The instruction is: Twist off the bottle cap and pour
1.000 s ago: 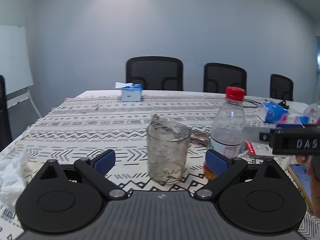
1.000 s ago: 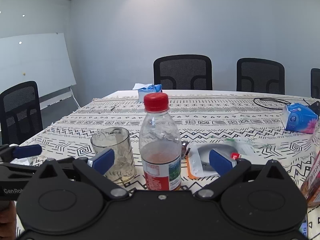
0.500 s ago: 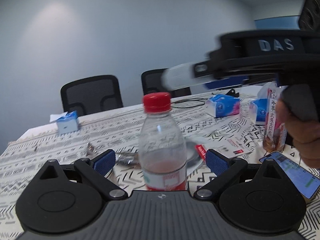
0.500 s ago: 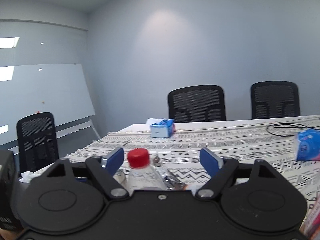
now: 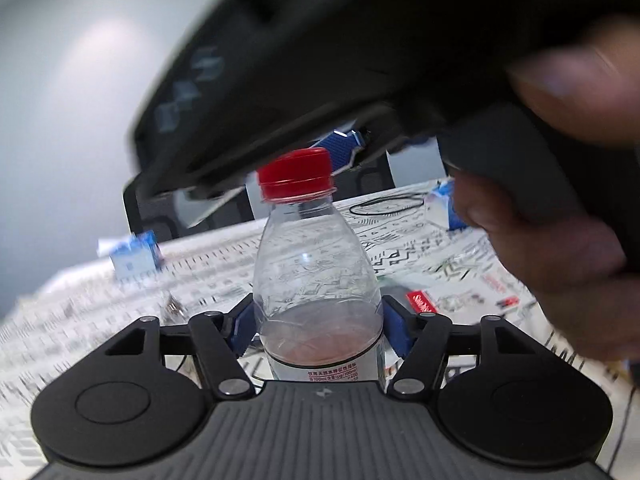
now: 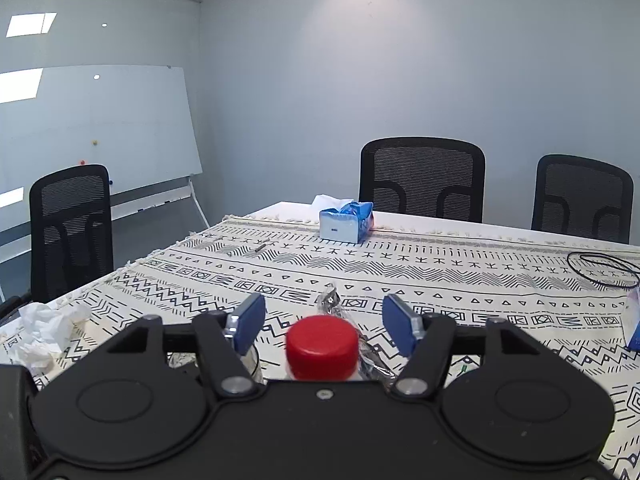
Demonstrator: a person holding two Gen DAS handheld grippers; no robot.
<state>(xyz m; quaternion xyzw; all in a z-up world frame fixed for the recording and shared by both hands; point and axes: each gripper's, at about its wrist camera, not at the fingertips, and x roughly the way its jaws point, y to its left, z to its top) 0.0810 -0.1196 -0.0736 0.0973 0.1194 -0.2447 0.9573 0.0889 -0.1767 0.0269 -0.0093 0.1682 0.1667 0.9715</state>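
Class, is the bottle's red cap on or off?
On: the red cap sits on the bottle neck.

Your table, under a patterned cloth.
On it: tissue box, crumpled paper, black cable.

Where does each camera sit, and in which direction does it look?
Left wrist: sits on the left gripper, looks forward at the bottle clamped between its fingers; the right gripper's body and the right hand loom overhead.
Right wrist: sits on the right gripper, above the bottle, looks across the patterned tablecloth to the chairs; its open fingers flank the red cap.
Shared: the red cap, the far blue tissue box, the black cable.
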